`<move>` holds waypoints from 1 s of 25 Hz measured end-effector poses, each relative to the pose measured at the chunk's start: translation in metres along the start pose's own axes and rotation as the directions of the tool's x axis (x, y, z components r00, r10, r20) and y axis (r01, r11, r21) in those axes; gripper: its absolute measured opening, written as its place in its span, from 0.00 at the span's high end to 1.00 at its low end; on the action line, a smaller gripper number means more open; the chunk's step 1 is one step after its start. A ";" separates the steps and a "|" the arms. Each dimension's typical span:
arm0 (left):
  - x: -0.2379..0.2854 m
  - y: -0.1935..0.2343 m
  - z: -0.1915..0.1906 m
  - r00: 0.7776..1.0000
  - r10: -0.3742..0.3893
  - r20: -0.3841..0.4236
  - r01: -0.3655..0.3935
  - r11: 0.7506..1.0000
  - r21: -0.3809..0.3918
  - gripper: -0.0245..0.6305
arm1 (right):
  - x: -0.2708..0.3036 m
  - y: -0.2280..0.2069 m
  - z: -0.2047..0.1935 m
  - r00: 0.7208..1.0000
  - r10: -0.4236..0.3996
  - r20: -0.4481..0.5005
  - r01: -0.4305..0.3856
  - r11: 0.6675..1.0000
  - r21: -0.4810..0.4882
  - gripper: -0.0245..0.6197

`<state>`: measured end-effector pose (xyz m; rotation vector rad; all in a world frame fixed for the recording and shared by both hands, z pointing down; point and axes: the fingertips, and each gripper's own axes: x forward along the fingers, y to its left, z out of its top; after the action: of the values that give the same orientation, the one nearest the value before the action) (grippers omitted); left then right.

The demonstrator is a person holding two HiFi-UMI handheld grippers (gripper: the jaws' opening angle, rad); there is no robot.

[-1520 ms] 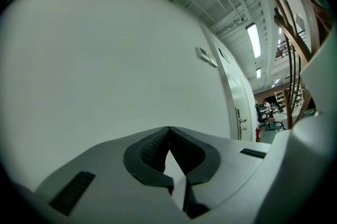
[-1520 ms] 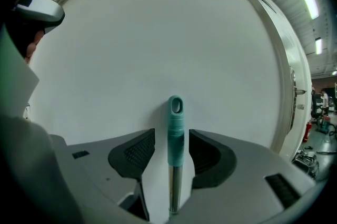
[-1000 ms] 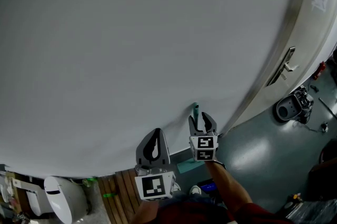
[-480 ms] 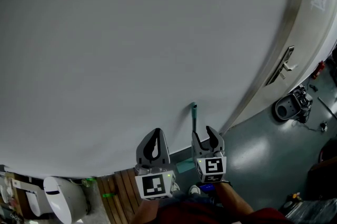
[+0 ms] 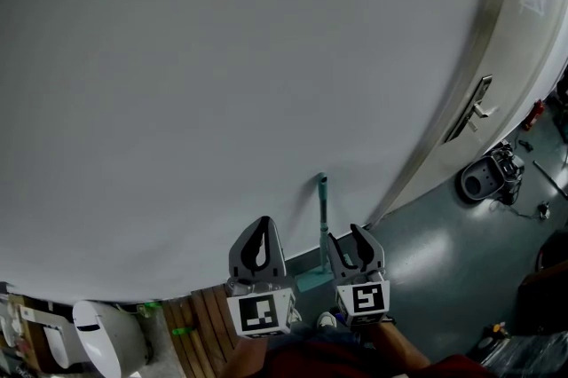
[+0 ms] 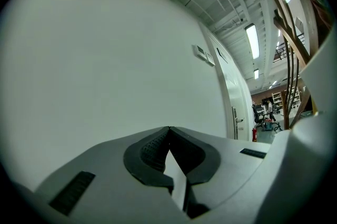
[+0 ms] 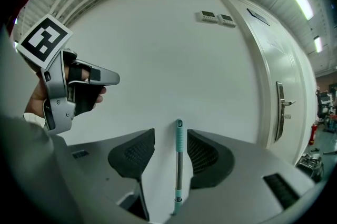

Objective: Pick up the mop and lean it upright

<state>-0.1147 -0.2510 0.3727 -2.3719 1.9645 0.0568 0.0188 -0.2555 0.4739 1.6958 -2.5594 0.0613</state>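
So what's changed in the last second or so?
The right tool has let go of the mop handle and drawn back toward the person, with its jaws now apart. The mop handle stays leaning upright against the wall. The left tool stays shut, where it was.

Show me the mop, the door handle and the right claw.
mop (image 7: 179, 136): right gripper view, teal grip of its pole.
door handle (image 7: 284, 103): right gripper view, the lever.
right claw (image 5: 346, 235): head view, between its tips.
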 end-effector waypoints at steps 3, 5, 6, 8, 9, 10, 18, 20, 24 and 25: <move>0.000 -0.001 0.003 1.000 -0.001 0.007 0.001 1.000 -0.012 0.94 | -0.002 0.001 0.007 1.000 0.011 -0.001 -0.011 1.000 0.012 0.65; 0.000 -0.002 0.005 1.000 -0.003 0.011 0.003 1.000 -0.013 0.94 | -0.004 -0.001 0.019 1.000 0.008 0.015 -0.009 1.000 0.021 0.66; 0.001 -0.002 0.004 1.000 -0.002 0.008 0.002 1.000 -0.004 0.94 | -0.005 -0.002 0.025 1.000 0.005 0.029 -0.006 1.000 0.027 0.69; 0.000 0.000 -0.001 1.000 0.004 -0.010 -0.004 1.000 0.012 0.94 | -0.007 -0.004 0.033 0.999 0.006 0.052 -0.008 0.999 0.043 0.74; 0.000 0.000 -0.003 1.000 0.006 -0.018 -0.005 1.000 0.013 0.94 | -0.008 -0.005 0.037 0.998 0.006 0.054 -0.009 0.999 0.050 0.78; 0.000 -0.001 -0.003 1.000 0.005 -0.018 -0.005 1.000 0.005 0.94 | -0.008 -0.005 0.040 0.999 0.005 0.047 -0.007 0.999 0.053 0.80; 0.002 -0.006 0.001 1.000 -0.013 0.004 0.013 1.000 -0.021 0.94 | -0.008 -0.004 0.092 0.998 0.009 0.061 -0.013 0.998 0.067 0.92; 0.002 -0.007 0.000 1.000 -0.014 0.003 0.014 1.000 -0.022 0.94 | -0.009 -0.001 0.101 0.996 0.022 0.084 -0.028 0.998 0.063 0.92; 0.003 -0.008 0.002 1.000 -0.015 0.007 0.015 1.000 -0.024 0.94 | -0.008 0.001 0.108 0.994 0.037 0.101 -0.043 0.998 0.054 0.93; 0.004 -0.008 0.003 1.000 -0.014 0.009 0.015 1.000 -0.025 0.94 | -0.008 0.001 0.109 0.994 0.038 0.102 -0.044 0.998 0.053 0.93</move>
<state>-0.1061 -0.2529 0.3697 -2.3966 1.9542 0.0905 0.0164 -0.2556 0.3650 1.7075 -2.6900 0.0503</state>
